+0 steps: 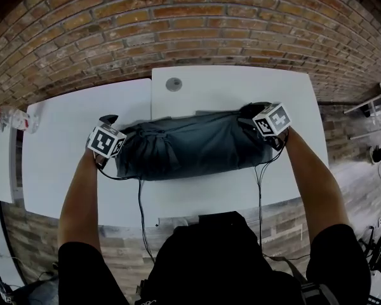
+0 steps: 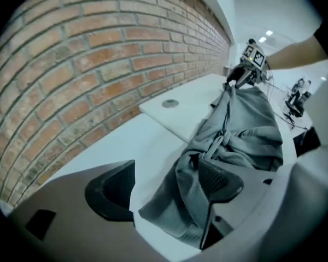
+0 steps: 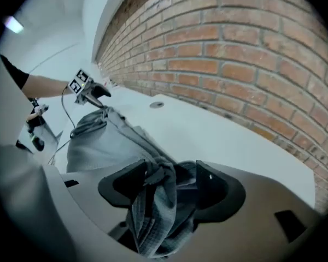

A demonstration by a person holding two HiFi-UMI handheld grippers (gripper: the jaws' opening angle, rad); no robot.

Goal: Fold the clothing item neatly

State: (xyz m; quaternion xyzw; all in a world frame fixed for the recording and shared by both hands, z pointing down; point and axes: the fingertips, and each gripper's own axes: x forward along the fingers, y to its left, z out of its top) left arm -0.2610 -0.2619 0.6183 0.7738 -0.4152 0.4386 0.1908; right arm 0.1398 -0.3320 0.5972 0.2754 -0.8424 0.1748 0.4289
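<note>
The dark grey clothing item (image 1: 190, 146) is lying stretched sideways across the middle of the white surface (image 1: 228, 88), in front of the brick wall (image 1: 178, 24), bunched into a long rumpled band. The left gripper (image 2: 167, 187) is sitting at the band's left end with its jaws standing wide apart. A creased corner of fabric is lying loose between them, brushing the right-hand pad and clear of the other. The right gripper (image 3: 164, 187) is sitting at the opposite end, likewise released. A wad of waffle-textured cloth is draping through its gap and sagging below the pads, not being pinched. Both grippers are pointing down at the surface. A round cap (image 1: 173, 84) is sitting behind the clothing item, apart from it.
</note>
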